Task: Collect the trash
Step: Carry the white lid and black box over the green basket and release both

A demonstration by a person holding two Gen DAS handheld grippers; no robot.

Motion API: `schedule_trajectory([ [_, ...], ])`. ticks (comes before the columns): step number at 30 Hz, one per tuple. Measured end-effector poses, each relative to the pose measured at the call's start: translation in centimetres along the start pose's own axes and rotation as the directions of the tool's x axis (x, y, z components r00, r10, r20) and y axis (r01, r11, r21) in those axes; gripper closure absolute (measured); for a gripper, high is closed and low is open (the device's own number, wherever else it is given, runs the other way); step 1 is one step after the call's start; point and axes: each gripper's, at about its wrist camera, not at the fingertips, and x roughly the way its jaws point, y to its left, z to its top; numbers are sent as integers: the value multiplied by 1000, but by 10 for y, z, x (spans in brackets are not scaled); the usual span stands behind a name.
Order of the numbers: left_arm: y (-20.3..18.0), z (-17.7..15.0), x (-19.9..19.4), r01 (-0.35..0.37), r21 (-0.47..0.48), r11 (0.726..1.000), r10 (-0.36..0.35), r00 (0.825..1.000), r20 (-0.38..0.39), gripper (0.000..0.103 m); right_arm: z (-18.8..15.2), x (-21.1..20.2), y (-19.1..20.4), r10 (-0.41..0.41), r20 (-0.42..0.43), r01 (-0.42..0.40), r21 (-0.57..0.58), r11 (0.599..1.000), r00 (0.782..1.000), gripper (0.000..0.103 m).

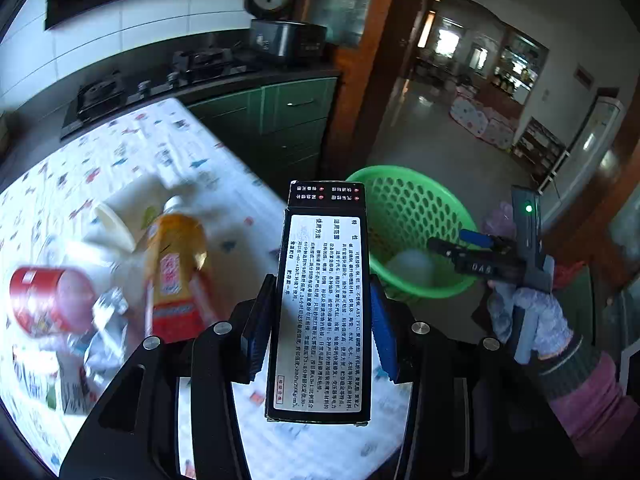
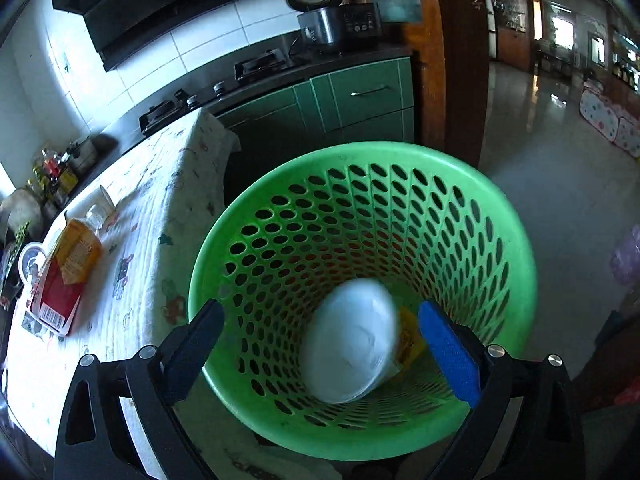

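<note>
While the left gripper (image 1: pixel 320 320) pinches a black printed carton (image 1: pixel 322 304) across its narrow sides, above the table edge and short of the green basket (image 1: pixel 412 216), the right gripper (image 2: pixel 320 344) hangs spread over that basket, holding nothing. A pale rounded object (image 2: pixel 352 344), blurred, lies inside. The carton looks light and stiff-walled but probably crushable if empty, so a moderate squeeze near mid-length, as now, seems sound. A bottle (image 1: pixel 176 264) and red can (image 1: pixel 44 300) lie on the table.
</note>
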Motion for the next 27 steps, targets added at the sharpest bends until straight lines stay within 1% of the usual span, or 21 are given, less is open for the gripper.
schedule_trajectory([
  [6,-30,30,31,42,37,998,-41,999,-12,59,-3,-14,-9,-12,25,12,4,1000,1000,8],
  [12,-63,48,67,71,88,994,-67,997,-46,59,-12,-37,-14,-30,61,30,-7,1000,998,8],
  [19,-91,57,112,90,127,988,-78,992,-99,58,-26,-56,-25,-39,79,39,4,999,996,8],
  [22,-100,58,124,85,142,986,-69,991,-115,58,-32,-60,-29,-33,78,32,14,999,996,8],
  [27,-106,59,139,92,131,987,-75,989,-131,56,-39,-59,-32,-31,70,30,15,999,997,8],
])
